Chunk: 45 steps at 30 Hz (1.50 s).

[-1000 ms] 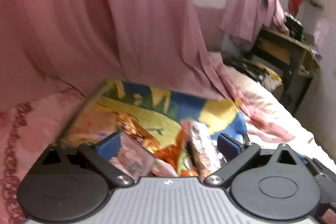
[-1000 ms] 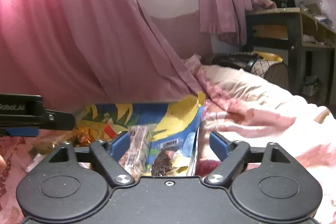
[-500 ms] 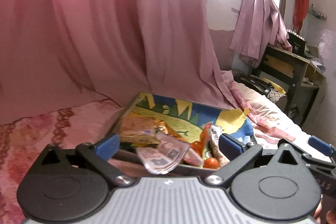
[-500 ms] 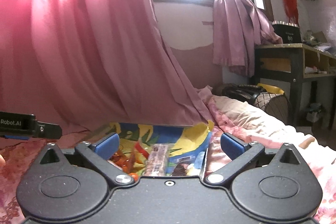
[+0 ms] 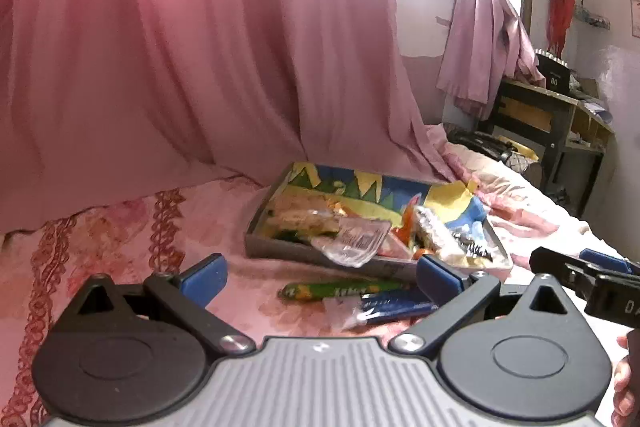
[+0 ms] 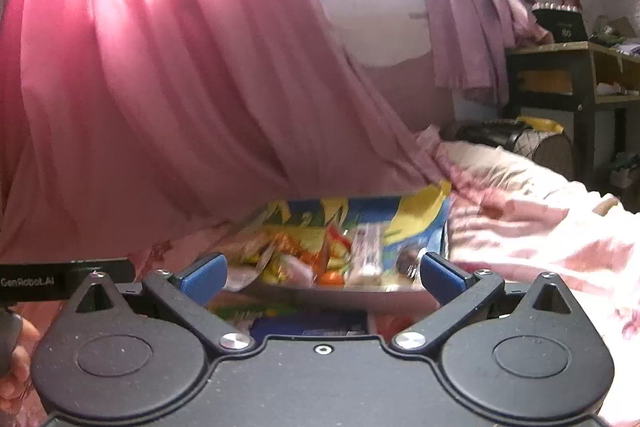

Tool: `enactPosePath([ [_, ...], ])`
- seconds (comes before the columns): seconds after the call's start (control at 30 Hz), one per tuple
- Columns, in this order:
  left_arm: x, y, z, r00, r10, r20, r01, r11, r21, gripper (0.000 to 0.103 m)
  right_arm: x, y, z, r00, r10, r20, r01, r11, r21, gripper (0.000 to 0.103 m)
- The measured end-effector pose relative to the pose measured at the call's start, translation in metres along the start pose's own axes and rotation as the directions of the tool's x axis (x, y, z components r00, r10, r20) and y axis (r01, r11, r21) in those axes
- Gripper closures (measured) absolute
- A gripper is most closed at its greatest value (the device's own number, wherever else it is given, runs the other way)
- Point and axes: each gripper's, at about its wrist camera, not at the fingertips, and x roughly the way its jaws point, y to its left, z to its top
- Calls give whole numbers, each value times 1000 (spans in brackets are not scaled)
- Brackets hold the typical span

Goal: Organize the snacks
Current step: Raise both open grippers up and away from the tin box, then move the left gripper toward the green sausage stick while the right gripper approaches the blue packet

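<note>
A colourful box point(image 5: 264, 211) lies on the pink bedspread and holds several snack packets. A clear crinkled wrapper point(image 5: 354, 241) hangs over its near rim. A green stick packet point(image 5: 340, 289) and a blue packet point(image 5: 396, 307) lie on the bed in front of the box. My left gripper point(image 5: 320, 273) is open and empty, above these two packets. My right gripper point(image 6: 320, 275) is open and empty, just short of the box point(image 6: 416, 223); the blue packet point(image 6: 308, 325) lies under it. The right gripper also shows at the right of the left wrist view point(image 5: 588, 269).
A pink curtain point(image 5: 200, 47) hangs behind the bed. A dark table point(image 5: 560, 123) and a black bag point(image 5: 476, 141) stand at the far right. The bedspread point(image 5: 120, 227) stretches left of the box.
Both grippers have pulled back and up from the box. The box now sits farther off, and the green and blue packets on the bed have come into view.
</note>
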Motion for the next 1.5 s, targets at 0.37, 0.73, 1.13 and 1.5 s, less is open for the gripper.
enactPosePath([
  [0.37, -8, 34, -33, 997, 59, -55, -61, 997, -48, 0, 3, 27, -26, 988, 6, -155, -12, 999, -38, 1],
  [0.73, -4, 54, -50, 985, 110, -135, -125, 987, -104, 0, 17, 29, -34, 968, -14, -251, 2, 999, -49, 1],
  [1.13, 1, 56, -53, 979, 114, -167, -131, 987, -93, 0, 29, 29, -42, 937, -35, -349, 16, 998, -58, 1],
  [1.5, 19, 56, -50, 966, 103, -235, -123, 990, -72, 0, 41, 35, -34, 926, 16, -376, -60, 993, -106, 1],
])
